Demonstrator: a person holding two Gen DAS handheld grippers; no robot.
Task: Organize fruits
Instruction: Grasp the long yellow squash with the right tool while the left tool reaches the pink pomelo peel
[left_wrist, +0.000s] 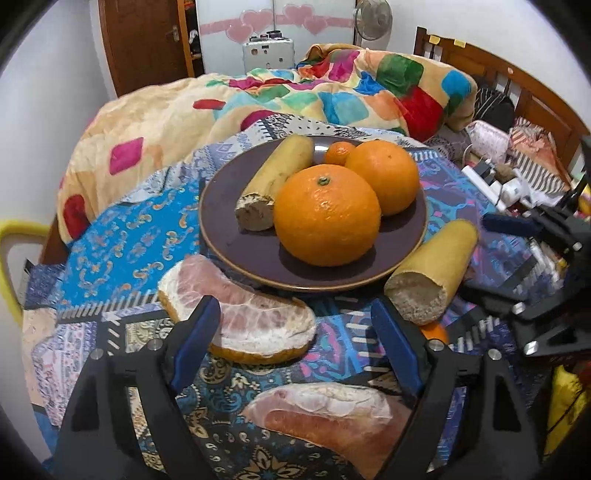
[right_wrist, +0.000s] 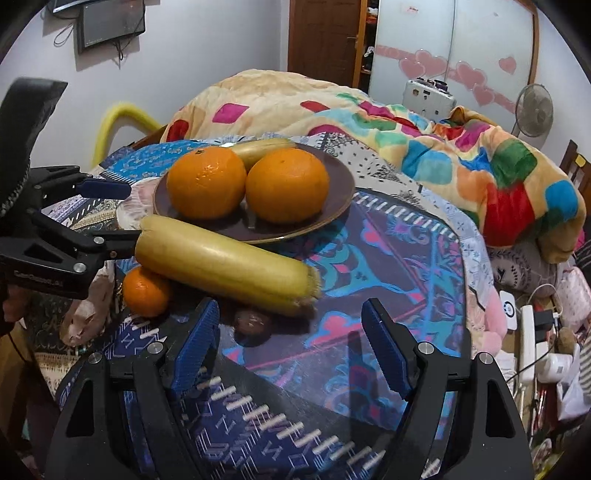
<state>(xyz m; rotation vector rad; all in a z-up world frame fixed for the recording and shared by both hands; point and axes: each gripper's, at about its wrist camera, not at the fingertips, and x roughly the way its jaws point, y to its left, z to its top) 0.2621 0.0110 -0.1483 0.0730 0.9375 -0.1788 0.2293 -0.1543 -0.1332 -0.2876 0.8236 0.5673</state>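
Observation:
A dark purple plate (left_wrist: 236, 254) holds two big oranges (left_wrist: 327, 216), a small mandarin (left_wrist: 339, 153) and a yellow banana piece (left_wrist: 275, 177). A second banana piece (left_wrist: 436, 269) lies on the cloth right of the plate; it also shows in the right wrist view (right_wrist: 225, 266). Two pomelo segments lie near me, one (left_wrist: 240, 314) between my fingers and one (left_wrist: 332, 417) below. My left gripper (left_wrist: 295, 347) is open over the nearer segment. My right gripper (right_wrist: 290, 350) is open and empty, near a small mandarin (right_wrist: 146, 291) and a dark round fruit (right_wrist: 253, 325).
The fruit sits on a patterned blue cloth (left_wrist: 122, 236) over a round table beside a bed with a colourful blanket (left_wrist: 332, 92). Clutter and a power strip (right_wrist: 528, 347) lie at the right. A yellow chair back (right_wrist: 118, 118) stands at the left.

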